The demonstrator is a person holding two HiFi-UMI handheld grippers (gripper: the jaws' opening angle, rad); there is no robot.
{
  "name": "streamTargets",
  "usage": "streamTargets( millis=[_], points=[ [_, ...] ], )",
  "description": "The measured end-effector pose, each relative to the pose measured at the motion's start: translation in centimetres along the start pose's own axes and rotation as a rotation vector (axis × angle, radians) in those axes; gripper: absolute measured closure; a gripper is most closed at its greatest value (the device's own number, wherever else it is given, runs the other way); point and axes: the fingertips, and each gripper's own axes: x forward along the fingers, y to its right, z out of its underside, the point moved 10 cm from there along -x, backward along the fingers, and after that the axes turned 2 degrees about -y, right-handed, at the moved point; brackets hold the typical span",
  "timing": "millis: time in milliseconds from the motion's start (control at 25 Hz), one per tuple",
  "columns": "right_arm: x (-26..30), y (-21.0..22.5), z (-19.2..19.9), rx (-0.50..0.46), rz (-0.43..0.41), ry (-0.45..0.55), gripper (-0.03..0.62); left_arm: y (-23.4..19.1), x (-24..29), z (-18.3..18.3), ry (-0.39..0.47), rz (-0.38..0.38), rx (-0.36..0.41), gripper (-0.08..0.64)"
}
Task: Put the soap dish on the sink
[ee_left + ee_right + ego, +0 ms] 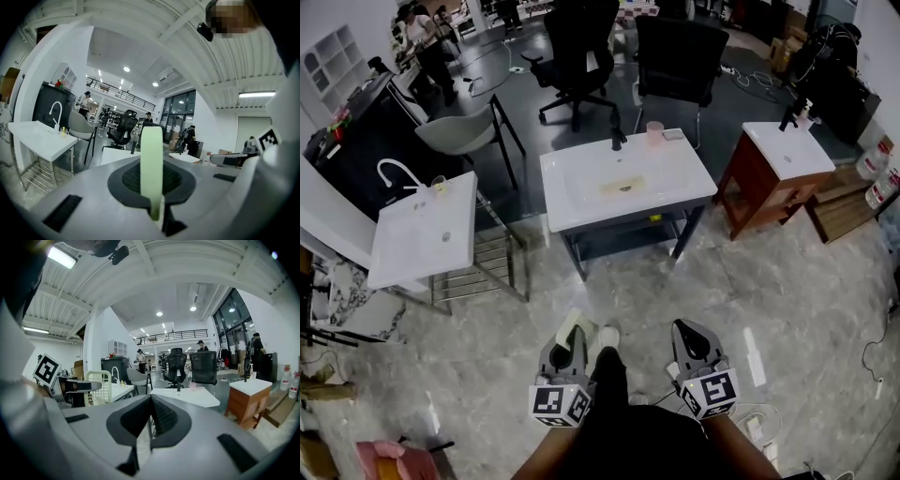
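Note:
A pale green slatted soap dish (570,326) is held edge-on in my left gripper (568,349), low in the head view over the marble floor. The left gripper view has the dish (151,161) as a narrow upright green strip clamped between the jaws. Seen from the right gripper view, the dish (99,387) is a pale grid at the left. My right gripper (693,337) hangs beside it, shut with nothing in it. The white middle sink (581,202) on a grey stand lies ahead, well beyond both grippers.
A second white sink (422,234) stands on a wire rack at the left. A third sink (787,150) on a wooden cabinet stands at the right. A pink cup (654,133) and a black faucet (619,141) stand on the middle sink's far edge. Black office chairs (680,56) stand behind it.

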Motion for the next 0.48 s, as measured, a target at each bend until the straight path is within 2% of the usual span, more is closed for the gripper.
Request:
streamTargets(
  millis=[280, 480],
  points=[
    [9.1, 2.7, -2.6, 0.006, 0.007, -0.051, 0.594, -5.0, 8.7, -2.7, -0.001, 0.009, -0.016, 0.540],
    [16.3, 3.9, -5.5, -0.030, -0.003, -0.058, 0.594, -9.4, 14.4, -5.1, -0.003, 0.013, -0.039, 0.540]
  ],
)
